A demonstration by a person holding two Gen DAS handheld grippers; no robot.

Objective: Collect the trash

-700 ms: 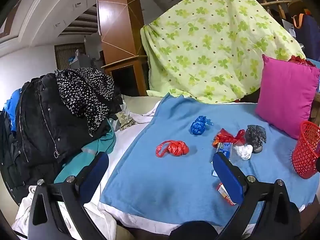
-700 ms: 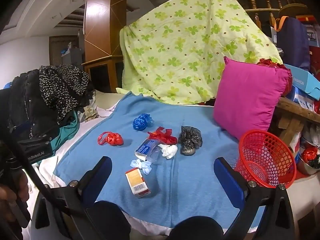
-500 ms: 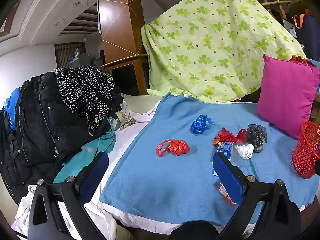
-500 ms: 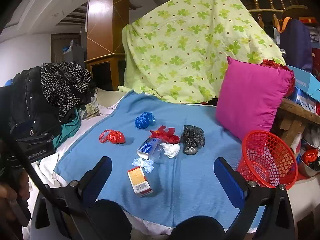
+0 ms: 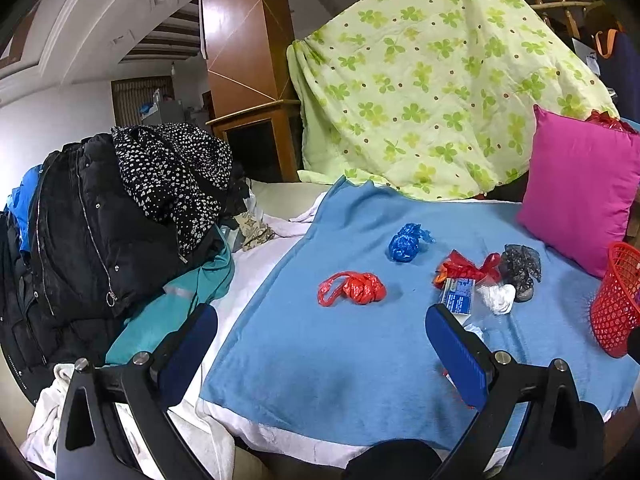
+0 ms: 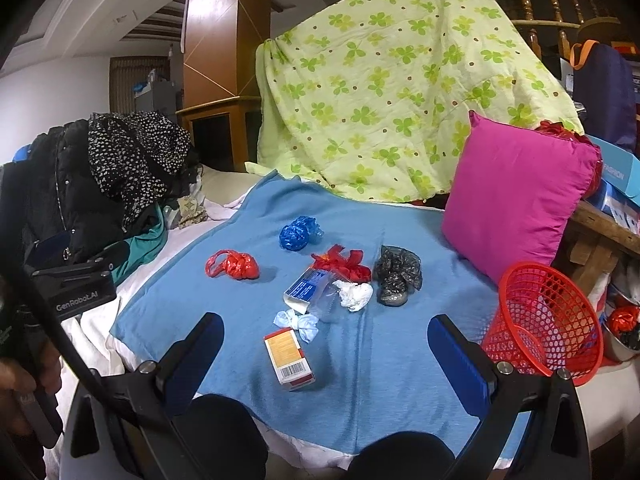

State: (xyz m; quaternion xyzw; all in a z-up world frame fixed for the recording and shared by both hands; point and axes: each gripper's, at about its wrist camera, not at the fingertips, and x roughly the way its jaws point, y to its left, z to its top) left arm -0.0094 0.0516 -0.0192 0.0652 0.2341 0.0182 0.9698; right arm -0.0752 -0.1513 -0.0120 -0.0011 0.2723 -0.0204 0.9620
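Observation:
Trash lies scattered on a blue blanket: a crumpled red bag, a blue bag, a red ribbon-like wrapper, a black bag, a white tissue wad, a blue-white carton, a pale blue-white scrap and an orange-white box. A red mesh basket stands at the right. My left gripper hovers open before the blanket's near edge. My right gripper is open above the orange box, holding nothing.
A pile of dark coats and a spotted garment fills the left of the bed. A magenta cushion leans at the right, with a green clover sheet draped behind. A wooden shelf with boxes is beyond the basket.
The right wrist view has shifted slightly, with the scene sliding a little right and down. The left view is almost unchanged. Both grippers stay open.

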